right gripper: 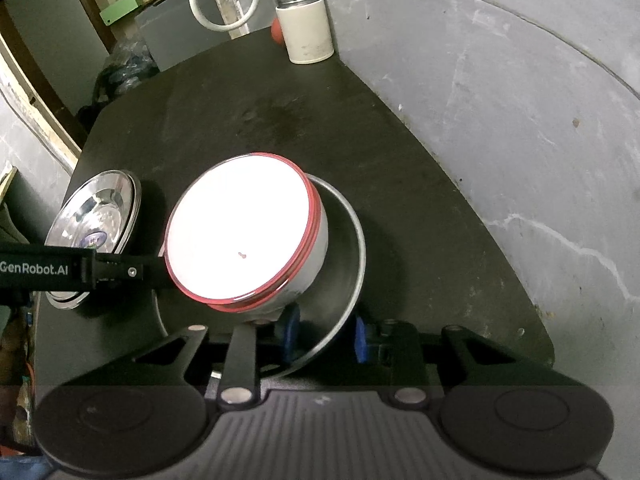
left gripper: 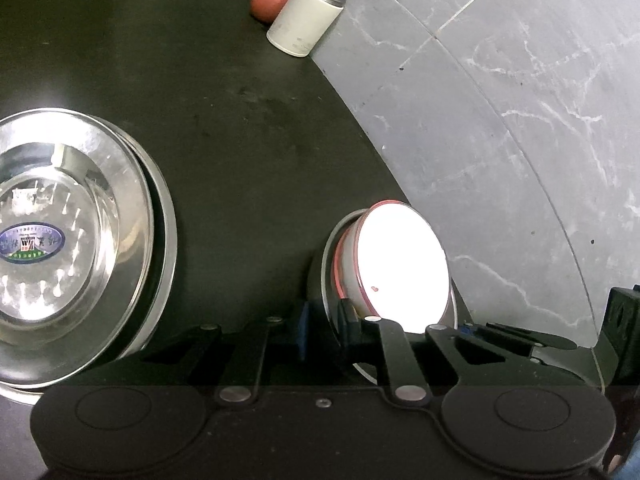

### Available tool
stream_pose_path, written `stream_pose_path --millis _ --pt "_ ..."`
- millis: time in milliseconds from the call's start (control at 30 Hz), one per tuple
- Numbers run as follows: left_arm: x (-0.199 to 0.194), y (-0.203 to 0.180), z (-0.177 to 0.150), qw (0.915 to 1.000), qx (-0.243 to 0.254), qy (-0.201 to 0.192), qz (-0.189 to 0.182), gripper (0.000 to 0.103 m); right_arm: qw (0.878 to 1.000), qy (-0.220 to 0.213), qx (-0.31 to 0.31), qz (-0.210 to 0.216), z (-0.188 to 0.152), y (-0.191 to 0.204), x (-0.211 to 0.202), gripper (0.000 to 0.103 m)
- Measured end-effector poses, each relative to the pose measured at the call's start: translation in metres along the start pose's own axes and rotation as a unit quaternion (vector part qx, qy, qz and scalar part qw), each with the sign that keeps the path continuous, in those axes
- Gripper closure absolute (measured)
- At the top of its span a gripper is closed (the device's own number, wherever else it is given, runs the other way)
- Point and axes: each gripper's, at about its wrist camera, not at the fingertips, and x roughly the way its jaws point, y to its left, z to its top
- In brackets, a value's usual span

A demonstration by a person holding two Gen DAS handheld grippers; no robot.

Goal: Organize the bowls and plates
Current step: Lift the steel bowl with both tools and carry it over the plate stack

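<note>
Right wrist view: I logged one white bowl with red rim bands point(right gripper: 244, 236), interior glared out so contents untellable, sitting inside a steel plate point(right gripper: 352, 248) on the dark table point(right gripper: 400, 152). My right gripper point(right gripper: 324, 336) stood with fingers spread either side of the plate's near rim. My left gripper point(right gripper: 160, 270) reached the bowl's rim; whether it pinched, I could not tell. Stacked steel plates point(left gripper: 76, 232) lay left. A white canister point(right gripper: 306, 28), open-topped, stood at the far edge beside a red ball point(left gripper: 270, 0)

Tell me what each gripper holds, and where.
Neither hold is certain. Both jaws straddle the rim of the steel plate under the bowl: left gripper at its side, right gripper at its near edge, gapped.
</note>
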Motion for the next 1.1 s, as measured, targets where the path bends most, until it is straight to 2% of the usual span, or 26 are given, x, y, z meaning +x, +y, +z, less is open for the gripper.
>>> stream_pose_path --millis 533,933,1100 --pt "-0.004 -0.002 -0.003 0.9999 -0.003 -0.003 0.010 0.089 1.000 -0.009 -0.008 0.008 -0.005 -0.001 -0.006 0.073" --pt "-0.016 -0.002 0.000 0.9996 -0.002 -0.021 0.019 0.089 0.999 -0.025 -0.021 0.021 -0.001 0.008 -0.010 0.073" --pt "-0.035 0.002 -0.001 0.9990 -0.007 -0.038 0.023 0.089 0.998 -0.033 -0.034 0.030 0.004 0.017 -0.014 0.073"
